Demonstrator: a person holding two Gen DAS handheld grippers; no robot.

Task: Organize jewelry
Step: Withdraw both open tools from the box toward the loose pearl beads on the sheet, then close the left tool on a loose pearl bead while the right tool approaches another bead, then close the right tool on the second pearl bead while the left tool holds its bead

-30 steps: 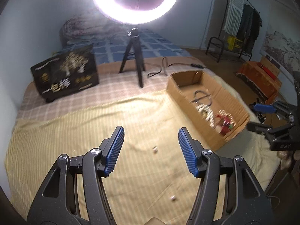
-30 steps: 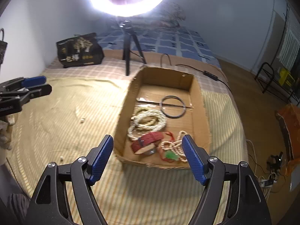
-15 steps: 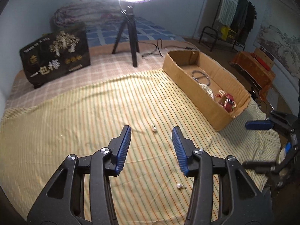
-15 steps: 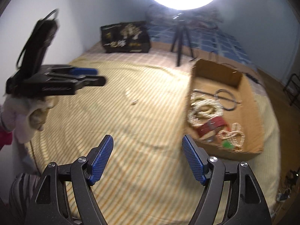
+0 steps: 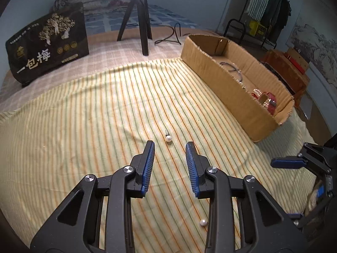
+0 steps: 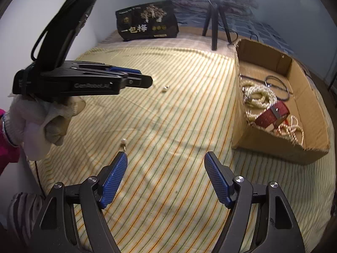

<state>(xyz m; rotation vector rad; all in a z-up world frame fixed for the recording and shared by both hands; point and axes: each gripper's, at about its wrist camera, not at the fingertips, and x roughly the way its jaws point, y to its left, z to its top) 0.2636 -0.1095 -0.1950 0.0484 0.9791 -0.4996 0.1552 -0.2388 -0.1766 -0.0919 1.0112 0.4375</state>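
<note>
Left gripper (image 5: 170, 146), jaws part-open and empty, lines up on a pearl earring (image 5: 168, 138) lying on the striped cloth (image 5: 84, 116); squaring both pads around the bead should stop it rolling. Right gripper (image 6: 166, 160) hangs wide open, empty.

Spread over the bed (image 5: 63, 139): a striped cloth (image 5: 88, 113). On the cloth, to the right, a cardboard box (image 5: 221, 80), with bead necklaces (image 6: 258, 97), a ring (image 6: 277, 87) and a small case (image 6: 271, 116) inside. Left of the box, well apart from it, two pearl earrings on the cloth: one (image 5: 168, 138) just ahead of the left gripper (image 5: 170, 160), between its fingertips' lines; another (image 6: 123, 141) nearer the bed's front edge, just before the right gripper (image 6: 166, 175). Behind the cloth, a tripod (image 5: 139, 14); left of the tripod, a standing bag (image 5: 47, 42). Beyond the bed's right side, a clothes rack (image 5: 267, 12).
</note>
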